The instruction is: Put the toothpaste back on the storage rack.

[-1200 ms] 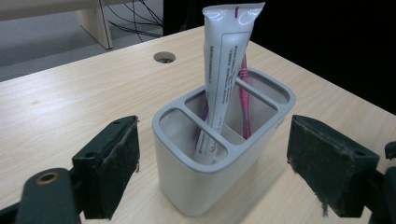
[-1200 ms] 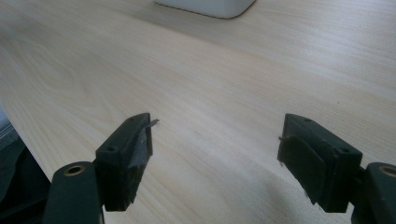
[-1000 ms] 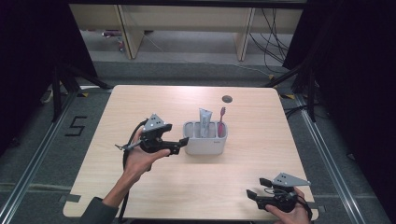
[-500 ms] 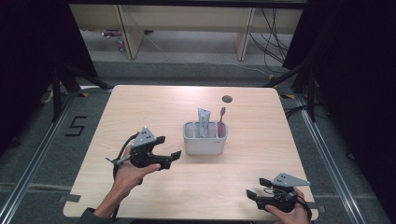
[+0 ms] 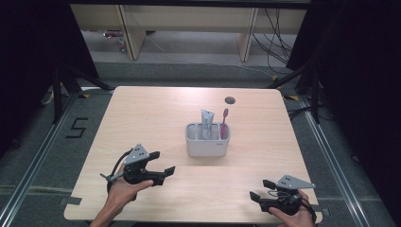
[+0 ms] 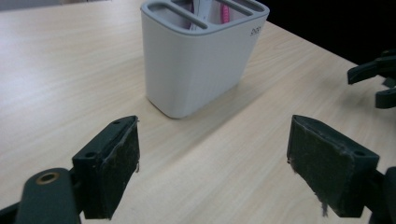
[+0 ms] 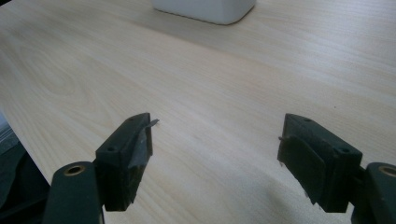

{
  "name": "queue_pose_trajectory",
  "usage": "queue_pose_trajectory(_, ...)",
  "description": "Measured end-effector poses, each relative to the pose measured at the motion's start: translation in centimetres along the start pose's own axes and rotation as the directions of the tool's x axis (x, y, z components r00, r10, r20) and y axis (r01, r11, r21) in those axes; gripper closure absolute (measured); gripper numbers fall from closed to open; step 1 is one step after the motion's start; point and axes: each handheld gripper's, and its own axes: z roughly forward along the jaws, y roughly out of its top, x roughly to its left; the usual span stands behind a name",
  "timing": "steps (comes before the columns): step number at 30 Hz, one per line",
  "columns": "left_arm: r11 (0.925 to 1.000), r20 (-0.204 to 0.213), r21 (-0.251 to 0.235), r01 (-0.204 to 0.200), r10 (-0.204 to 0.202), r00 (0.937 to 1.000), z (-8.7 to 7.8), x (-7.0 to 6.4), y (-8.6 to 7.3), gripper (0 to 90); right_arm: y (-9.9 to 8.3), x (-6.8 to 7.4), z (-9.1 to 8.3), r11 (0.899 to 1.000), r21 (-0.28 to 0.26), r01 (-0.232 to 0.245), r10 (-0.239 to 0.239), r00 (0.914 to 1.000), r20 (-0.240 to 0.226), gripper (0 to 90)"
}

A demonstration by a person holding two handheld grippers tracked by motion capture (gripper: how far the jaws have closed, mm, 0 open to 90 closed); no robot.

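A white slotted holder (image 5: 207,140) stands upright near the middle of the table; a white toothpaste tube (image 5: 206,123) and a red toothbrush (image 5: 223,122) stick up out of it. My left gripper (image 5: 161,165) hovers open at the front left, a hand's width short of the holder (image 6: 201,51), nothing between its jaws. My right gripper (image 5: 261,189) rests open near the front right edge, empty, with the holder's base (image 7: 205,9) far ahead of it. In the left gripper view (image 6: 212,158) the pink brush handle (image 6: 224,11) shows inside the holder.
The light wooden table (image 5: 142,118) has a dark round hole (image 5: 230,100) at the back right. The other gripper (image 6: 376,77) shows at the right edge of the left gripper view. Shelving and cables lie on the floor beyond the table.
My left gripper has drawn back from the holder toward the front left of the table, staying open. The right gripper has not moved.
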Motion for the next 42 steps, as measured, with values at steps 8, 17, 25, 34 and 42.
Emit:
queue_pose_trajectory(8, 0.9995, -0.008, 0.028, -0.013, 0.013, 0.9999, -0.4, -0.2, -2.0, 16.6, 0.0, 0.4, -0.1, 0.999, 0.021, -0.041, 0.041, 0.9990, -0.018, 26.1)
queue_pose_trajectory(17, 0.9950, -0.012, 0.081, -0.058, 0.060, 0.9981, -0.7, -0.4, -4.4, 16.6, 0.0, 0.4, 0.1, 1.000, 0.006, -0.022, 0.022, 0.9996, -0.019, 26.1)
queue_pose_trajectory(25, 0.9919, 0.007, 0.101, -0.077, 0.077, 0.9970, -0.9, -1.2, -5.4, 16.6, -0.1, 0.4, 0.1, 1.000, 0.004, -0.016, 0.016, 0.9998, -0.014, 26.1)
queue_pose_trajectory(34, 0.9728, 0.003, 0.150, -0.177, 0.178, 0.9840, -1.0, -2.9, -6.4, 16.6, 0.0, 0.4, 0.2, 1.000, 0.007, -0.012, 0.012, 0.9999, -0.006, 26.1)
queue_pose_trajectory(42, 0.9652, 0.008, 0.181, -0.189, 0.190, 0.9817, -1.3, -3.2, -7.0, 17.1, -0.1, 0.4, 0.3, 1.000, 0.003, -0.010, 0.010, 0.9999, -0.013, 26.1)
